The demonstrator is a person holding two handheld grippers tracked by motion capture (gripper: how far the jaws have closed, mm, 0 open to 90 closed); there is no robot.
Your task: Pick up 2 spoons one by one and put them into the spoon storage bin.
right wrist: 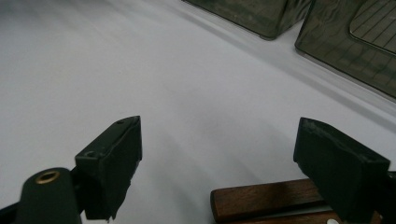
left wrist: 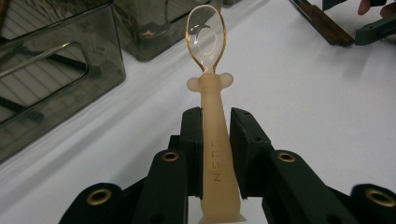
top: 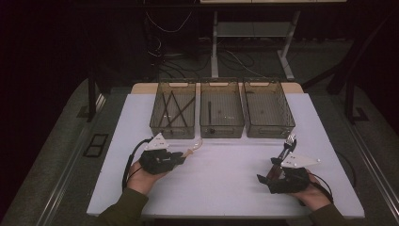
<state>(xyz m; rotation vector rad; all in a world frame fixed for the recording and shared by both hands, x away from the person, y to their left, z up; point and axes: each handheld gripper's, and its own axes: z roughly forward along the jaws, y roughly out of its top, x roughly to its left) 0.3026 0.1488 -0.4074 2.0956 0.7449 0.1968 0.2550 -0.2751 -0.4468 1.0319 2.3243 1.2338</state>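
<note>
High view: a pale plastic spoon (top: 193,149) is clamped by its handle in the left gripper (top: 181,157) at lower left of centre, below three dark bins (top: 222,115) on the white counter (top: 226,179). At lower right, the right gripper (top: 273,172) is seen spread apart beside a wooden-handled fork (top: 285,150).

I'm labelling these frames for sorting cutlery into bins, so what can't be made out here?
- Middle bin contents: high view, too small and dark behind tinted walls.
- Fork: high view, handle hidden by the right hand-held gripper.
- Wooden handles: right gripper view, cut off by the bottom edge.
- Spoon: left gripper view, handle end cut off by the bottom edge.
</note>
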